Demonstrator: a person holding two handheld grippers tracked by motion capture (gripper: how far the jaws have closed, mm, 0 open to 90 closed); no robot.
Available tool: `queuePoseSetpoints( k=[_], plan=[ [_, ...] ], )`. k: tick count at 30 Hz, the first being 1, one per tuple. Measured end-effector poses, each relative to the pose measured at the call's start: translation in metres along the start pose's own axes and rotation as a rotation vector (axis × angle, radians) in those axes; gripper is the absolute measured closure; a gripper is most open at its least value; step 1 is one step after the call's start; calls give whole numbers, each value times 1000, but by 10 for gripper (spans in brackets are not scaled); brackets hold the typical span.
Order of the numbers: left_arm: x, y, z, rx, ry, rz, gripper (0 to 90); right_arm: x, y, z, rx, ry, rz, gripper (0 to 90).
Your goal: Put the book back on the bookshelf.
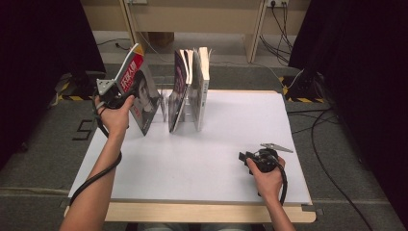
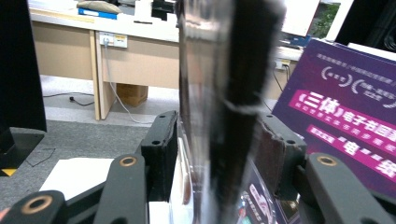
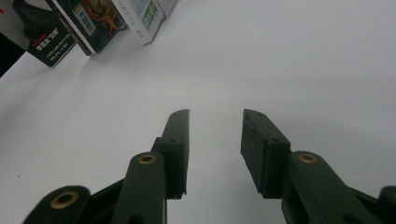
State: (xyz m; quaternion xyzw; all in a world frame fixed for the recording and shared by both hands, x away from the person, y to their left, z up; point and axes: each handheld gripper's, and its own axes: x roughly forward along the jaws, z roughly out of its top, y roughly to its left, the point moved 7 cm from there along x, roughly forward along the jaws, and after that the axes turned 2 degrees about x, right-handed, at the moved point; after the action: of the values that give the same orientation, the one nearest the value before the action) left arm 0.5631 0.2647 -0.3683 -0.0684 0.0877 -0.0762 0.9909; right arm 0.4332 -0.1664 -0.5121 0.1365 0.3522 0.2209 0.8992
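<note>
A book with a red spine and a dark portrait cover [image 1: 140, 91] leans tilted at the left end of a row of books on the white table [image 1: 202, 159]. My left gripper [image 1: 120, 97] is at its near edge. In the left gripper view this book's blurred edge [image 2: 224, 107] stands between the jaws of my left gripper [image 2: 217, 149], which are spread and do not press on it. My right gripper [image 1: 243, 156] rests low over the table's right front, open; its view shows my right gripper [image 3: 215, 135] with only bare white surface between the jaws.
Beside the leaning book stand a purple-covered book [image 1: 178, 91] [image 2: 345, 126] and two pale upright books [image 1: 201, 86], held by clear dividers [image 1: 163, 103]. Their lower corners [image 3: 88, 23] show at the top left of the right gripper view. Desks and cables lie beyond the table.
</note>
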Motion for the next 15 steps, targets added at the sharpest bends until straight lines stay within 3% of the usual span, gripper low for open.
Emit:
queuePoseSetpoints(
  k=[3, 8, 13, 15],
  plan=[
    [-1, -1, -4, -5, 11, -6, 515, 0, -1, 0, 3, 0, 0, 633],
    [10, 2, -15, -29, 60, 26, 546, 0, -1, 0, 5, 1, 0, 633],
    [25, 5, -16, -57, 80, 50, 663, -1, 1, 0, 12, 1, 1, 632],
    [28, 3, -13, -76, 93, 45, 806, -1, 0, 0, 3, 0, 0, 633]
  ],
)
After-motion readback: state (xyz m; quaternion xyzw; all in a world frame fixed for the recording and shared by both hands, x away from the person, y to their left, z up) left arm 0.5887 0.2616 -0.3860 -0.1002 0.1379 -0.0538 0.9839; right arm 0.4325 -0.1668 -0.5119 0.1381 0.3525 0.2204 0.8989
